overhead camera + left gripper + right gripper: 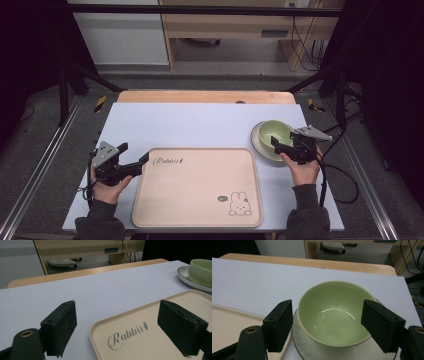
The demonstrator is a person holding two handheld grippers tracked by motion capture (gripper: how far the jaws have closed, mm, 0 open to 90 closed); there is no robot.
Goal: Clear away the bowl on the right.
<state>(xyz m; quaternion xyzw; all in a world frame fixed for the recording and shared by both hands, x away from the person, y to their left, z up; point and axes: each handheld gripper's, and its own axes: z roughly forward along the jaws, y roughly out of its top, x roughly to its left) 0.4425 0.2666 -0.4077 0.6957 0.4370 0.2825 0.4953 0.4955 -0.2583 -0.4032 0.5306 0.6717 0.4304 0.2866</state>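
A pale green bowl (272, 131) stands on a white plate (257, 143) at the right of the table. My right gripper (286, 139) is at the bowl's near side. In the right gripper view, the right gripper (327, 302) is open with the bowl (334, 315) between its pads, and a small gap shows at the left pad. A beige tray (200, 190) printed with "Rabbit" and a bunny lies front and centre. My left gripper (134, 152) is open at the tray's far left corner. In the left gripper view, its jaws (117, 305) straddle that corner of the tray (150, 340) with nothing gripped.
The light blue table top (200, 122) has a wooden strip along its far edge. Black frame posts stand at both sides, and cables trail off the right edge. Beyond the table are a wooden desk and the floor. The bowl (201, 271) and plate (185, 276) appear far right in the left gripper view.
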